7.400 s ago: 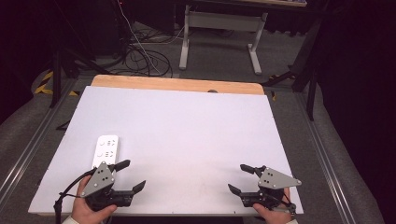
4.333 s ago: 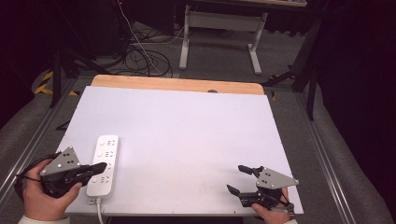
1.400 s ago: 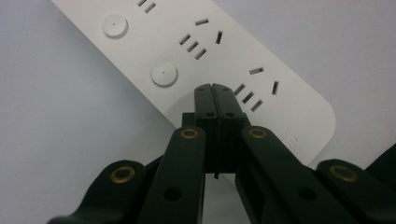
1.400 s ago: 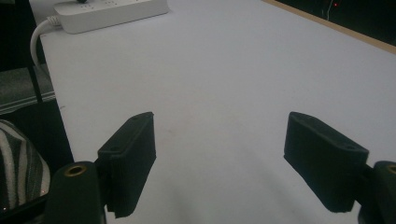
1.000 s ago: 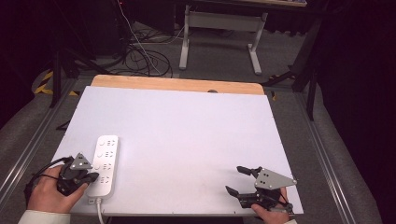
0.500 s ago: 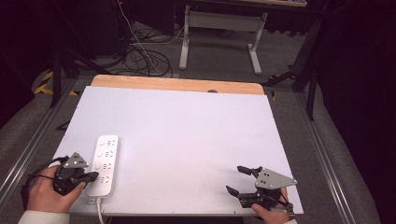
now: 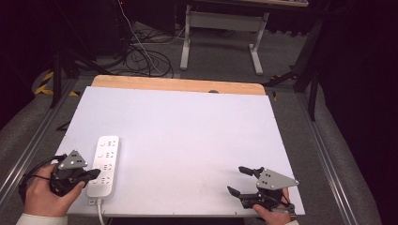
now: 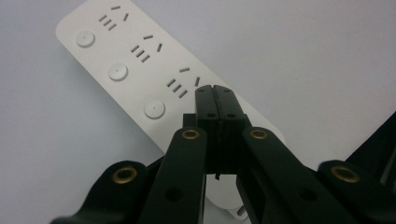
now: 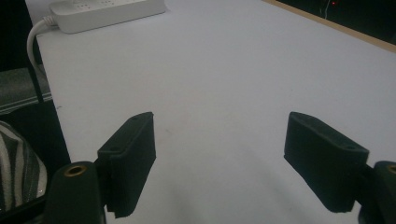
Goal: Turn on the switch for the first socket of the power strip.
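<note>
A white power strip [image 7: 105,164] is lying flat near the front left corner of the white desk [image 7: 187,136], its long side running away from the person and its white cord [image 7: 99,213] leaving the near end and dropping over the desk's front edge. The left claw [image 7: 96,173] is sitting at the strip's near end, held in the person's left hand [image 7: 44,194], with its two black jaws pressed together and nothing between them. In the left gripper view the closed tips [image 8: 215,95] are hovering over, or perhaps resting on, the strip's top face [image 8: 140,60] just beside the nearest row of socket slots; whether they are touching it cannot be told. The right claw [image 7: 240,180] is waiting well apart from the strip, near the front right corner of the desk, with its jaws standing wide apart and bare desk surface between them. In the right gripper view the strip [image 9: 107,11] is showing far off at the top left, with its cord [image 9: 32,42] curving down past the desk's edge.
</note>
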A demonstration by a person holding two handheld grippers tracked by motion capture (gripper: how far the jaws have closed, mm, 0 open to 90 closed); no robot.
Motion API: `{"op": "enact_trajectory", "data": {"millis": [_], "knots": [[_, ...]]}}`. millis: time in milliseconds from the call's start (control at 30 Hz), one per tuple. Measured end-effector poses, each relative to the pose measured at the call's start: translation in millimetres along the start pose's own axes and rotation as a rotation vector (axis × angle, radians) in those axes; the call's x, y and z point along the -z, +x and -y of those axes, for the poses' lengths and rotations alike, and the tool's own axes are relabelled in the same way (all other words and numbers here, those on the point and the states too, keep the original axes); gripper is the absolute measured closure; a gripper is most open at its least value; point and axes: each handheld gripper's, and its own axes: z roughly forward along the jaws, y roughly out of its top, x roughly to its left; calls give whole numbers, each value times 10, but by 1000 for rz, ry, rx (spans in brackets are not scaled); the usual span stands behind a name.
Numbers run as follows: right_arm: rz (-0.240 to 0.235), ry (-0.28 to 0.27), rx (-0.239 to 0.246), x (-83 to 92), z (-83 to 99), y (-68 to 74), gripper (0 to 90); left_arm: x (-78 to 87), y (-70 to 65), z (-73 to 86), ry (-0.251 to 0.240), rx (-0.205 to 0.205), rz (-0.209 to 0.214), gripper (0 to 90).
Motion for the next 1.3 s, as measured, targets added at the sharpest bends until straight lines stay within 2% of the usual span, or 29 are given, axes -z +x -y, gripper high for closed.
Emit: {"op": "enact_trajectory", "data": {"millis": [167, 300, 333, 400, 467, 533, 567, 600, 700, 867, 1000, 1067, 1133, 1233, 1300], "knots": [[2, 2, 2, 2, -3, 2, 257, 27, 11, 1, -16, -5, 5, 900], [2, 2, 2, 2, -4, 4, 257, 66, 11, -9, -76, -2, 12, 893], [3, 2, 2, 3, -3, 3, 257, 74, 1, -12, -101, 13, 16, 755], [3, 2, 2, 3, -3, 3, 257, 98, 1, -16, -151, 17, 18, 741], [3, 1, 2, 3, -4, 2, 257, 113, 7, -19, -194, 19, 44, 720], [3, 2, 3, 3, -4, 3, 257, 125, 2, -23, -249, 13, 36, 654], [4, 1, 3, 4, -3, 2, 257, 134, 5, -26, -273, 5, 26, 572], [4, 1, 3, 4, -3, 2, 257, 142, 3, -32, -284, 13, 38, 572], [6, 0, 2, 6, -3, 3, 257, 160, 3, -39, -357, 11, 46, 448], [6, -1, 1, 6, -3, 1, 257, 181, -3, -32, -484, 21, 81, 311], [5, -3, 3, 11, -2, 5, 257, 172, 1, -15, -569, 29, 96, 247], [6, -4, -1, 17, -1, 6, 256, 153, 2, 1, -599, 28, 80, 219], [11, -6, -3, 20, -1, 6, 251, 125, 18, 28, -615, 24, 46, 194], [14, -12, -2, 21, 1, -6, 249, 55, 49, 77, -645, 50, -8, 150], [14, -13, -6, 20, 3, -8, 248, 3, 86, 108, -644, 65, -31, 136]]}}
